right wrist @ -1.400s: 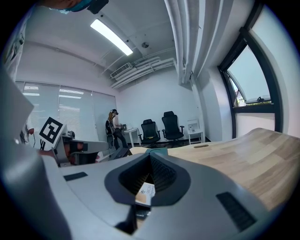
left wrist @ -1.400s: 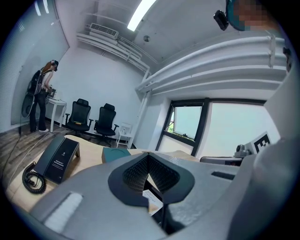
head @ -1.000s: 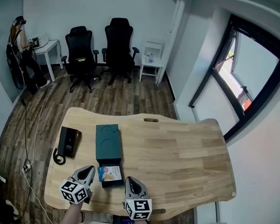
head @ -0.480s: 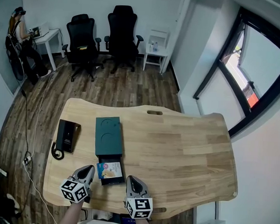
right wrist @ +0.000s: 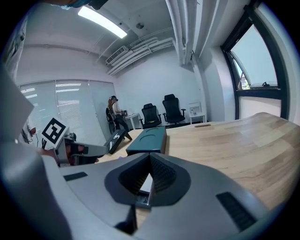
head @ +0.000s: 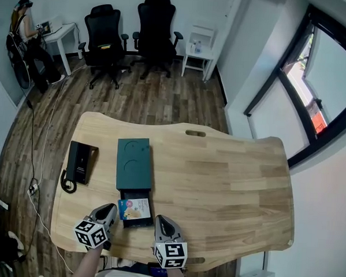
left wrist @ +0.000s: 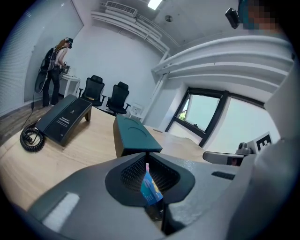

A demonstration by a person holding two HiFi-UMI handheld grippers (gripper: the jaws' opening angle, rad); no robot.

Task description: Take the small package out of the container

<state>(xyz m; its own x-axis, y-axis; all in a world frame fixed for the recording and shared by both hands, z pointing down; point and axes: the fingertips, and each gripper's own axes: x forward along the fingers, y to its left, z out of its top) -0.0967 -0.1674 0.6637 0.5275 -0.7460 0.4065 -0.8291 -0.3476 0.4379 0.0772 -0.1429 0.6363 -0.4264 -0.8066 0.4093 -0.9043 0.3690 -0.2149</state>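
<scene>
A dark green container [head: 134, 163] lies on the wooden table [head: 228, 184], its drawer [head: 148, 216] pulled out toward me. Flat in the drawer lies the small colourful package [head: 134, 209]. My left gripper [head: 108, 210] is shut just left of the drawer, nothing held. In the left gripper view the package [left wrist: 151, 190] shows as a blue sliver through the window behind the closed left gripper [left wrist: 146, 164], with the container [left wrist: 133, 133] beyond. My right gripper [head: 160, 220] is shut just right of the drawer. The right gripper view shows the right gripper [right wrist: 150, 157] closed, the container [right wrist: 149, 139] ahead.
A black desk phone [head: 79, 163] with a coiled cord sits left of the container. The table's near edge runs just under both grippers. Office chairs [head: 132, 31] and a person at a small desk [head: 25, 34] stand far behind the table.
The head view has shifted a little, so the table sits higher in the frame. Both grippers stay shut beside the drawer, and the package has not moved.
</scene>
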